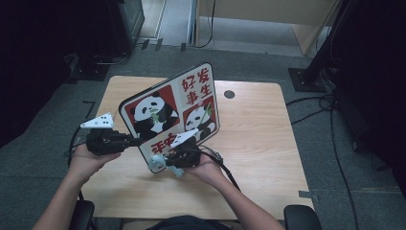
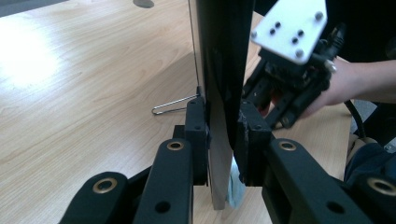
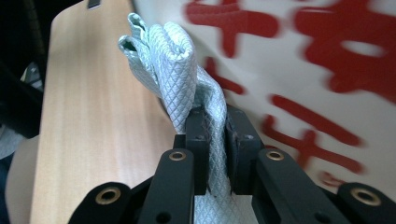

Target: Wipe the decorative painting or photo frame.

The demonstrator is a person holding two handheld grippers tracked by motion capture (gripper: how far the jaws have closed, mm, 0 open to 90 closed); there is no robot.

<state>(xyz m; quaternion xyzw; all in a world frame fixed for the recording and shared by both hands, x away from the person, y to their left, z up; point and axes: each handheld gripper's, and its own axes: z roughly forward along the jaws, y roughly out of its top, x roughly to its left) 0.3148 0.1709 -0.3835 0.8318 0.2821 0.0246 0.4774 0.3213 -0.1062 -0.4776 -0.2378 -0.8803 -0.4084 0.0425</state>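
Observation:
A white board (image 1: pixel 172 105) with panda pictures and red characters stands tilted on its lower edge on the wooden table (image 1: pixel 258 139). My left gripper (image 1: pixel 136 141) is shut on the board's left edge; in the left gripper view its jaws clamp the thin board (image 2: pixel 219 70) from both sides, midway at the left gripper (image 2: pixel 223 135). My right gripper (image 1: pixel 168 160) is shut on a pale blue quilted cloth (image 1: pixel 157 163) at the board's lower front corner. The right gripper view has the cloth (image 3: pixel 173 60) bunched above the right gripper (image 3: pixel 216 135), against the printed board (image 3: pixel 327 70).
A thin wire loop (image 2: pixel 170 106) lies on the table behind the board. A dark round hole (image 1: pixel 229 94) sits near the table's far edge. Black stand bases (image 1: pixel 306 79) and cables (image 1: pixel 335 143) lie on the grey floor around the table.

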